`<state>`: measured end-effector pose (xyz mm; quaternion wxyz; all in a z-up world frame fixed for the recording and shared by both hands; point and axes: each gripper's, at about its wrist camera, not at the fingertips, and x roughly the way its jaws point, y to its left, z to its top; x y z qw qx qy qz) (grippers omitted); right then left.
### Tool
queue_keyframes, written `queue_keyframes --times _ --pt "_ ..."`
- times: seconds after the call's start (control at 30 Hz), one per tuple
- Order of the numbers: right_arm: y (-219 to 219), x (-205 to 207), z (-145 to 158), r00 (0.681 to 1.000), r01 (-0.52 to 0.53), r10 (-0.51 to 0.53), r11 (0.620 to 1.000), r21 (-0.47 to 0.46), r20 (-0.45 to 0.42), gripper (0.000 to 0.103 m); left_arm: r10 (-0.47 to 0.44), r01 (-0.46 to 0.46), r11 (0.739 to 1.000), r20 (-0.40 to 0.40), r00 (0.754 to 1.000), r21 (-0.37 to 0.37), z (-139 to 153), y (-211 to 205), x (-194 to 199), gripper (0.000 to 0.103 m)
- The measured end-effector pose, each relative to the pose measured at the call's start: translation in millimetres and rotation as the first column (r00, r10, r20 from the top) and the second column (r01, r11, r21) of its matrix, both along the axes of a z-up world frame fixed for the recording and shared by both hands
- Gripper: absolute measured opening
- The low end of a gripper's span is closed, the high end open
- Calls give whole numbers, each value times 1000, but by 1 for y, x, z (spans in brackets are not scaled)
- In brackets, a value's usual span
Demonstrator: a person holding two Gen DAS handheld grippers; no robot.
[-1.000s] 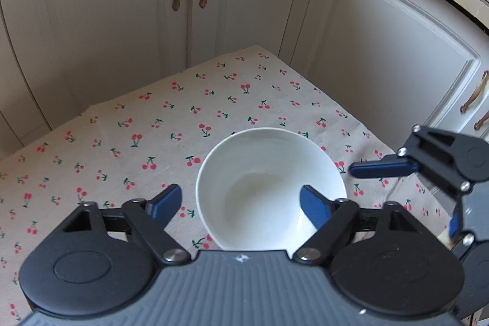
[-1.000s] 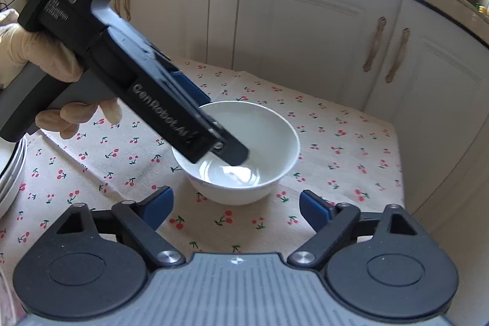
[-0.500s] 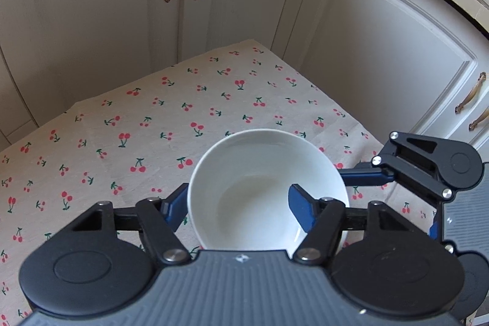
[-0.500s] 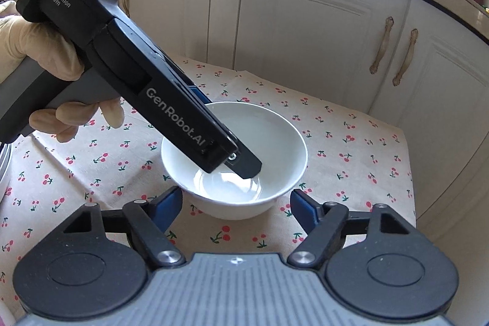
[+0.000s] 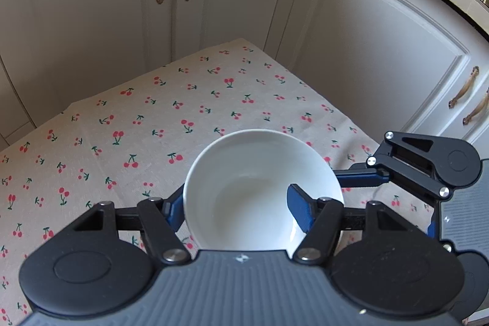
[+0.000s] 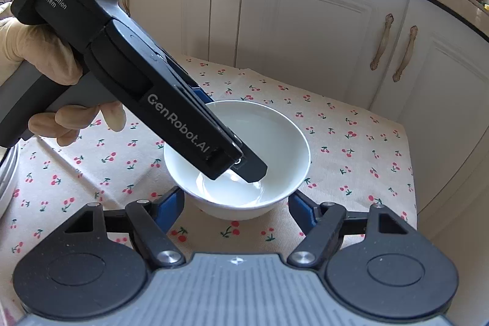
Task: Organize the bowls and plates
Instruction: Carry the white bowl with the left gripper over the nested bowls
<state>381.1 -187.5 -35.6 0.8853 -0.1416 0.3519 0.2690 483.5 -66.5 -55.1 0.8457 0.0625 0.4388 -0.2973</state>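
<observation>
Stack of plates (image 6: 6, 173) peeking at far left edge, left gripper (image 5: 238, 210) clamped across white bowl's (image 5: 259, 173) rim, one finger outside, one inside, bowl mid cherry-print tablecloth (image 5: 137, 118), right gripper (image 6: 237, 203) narrowed around bowl base, contact unclear.

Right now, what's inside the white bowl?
The white bowl holds no food or dishes. One finger of the left tongs reaches inside, the other outside the wall, clamping it. The left tongs' body hides part of the bowl's floor in the right wrist view.
</observation>
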Motion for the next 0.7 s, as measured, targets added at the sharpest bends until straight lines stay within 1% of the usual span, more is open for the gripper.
queue_keyframes --times 0.17,0.33,0.47,0.53,0.7 --pt "-1 -14 14 1000 0 0 1000 2 11 79 0 1 1000 12 1000 -14 14 0 -14 66" --pt "-3 -31 30 1000 8 -8 1000 0 15 79 -16 16 1000 35 999 -11 32 -1 -36 66" --pt "-4 -49 40 1000 22 -22 1000 4 7 79 -41 42 999 47 998 -17 47 -1 -57 66" --pt "-4 -60 45 1000 26 -26 1000 4 6 79 -51 51 999 59 997 -5 54 -3 -69 66" --pt "-6 -83 60 999 32 -32 999 32 -4 79 -53 54 999 74 996 -4 66 -3 -95 66"
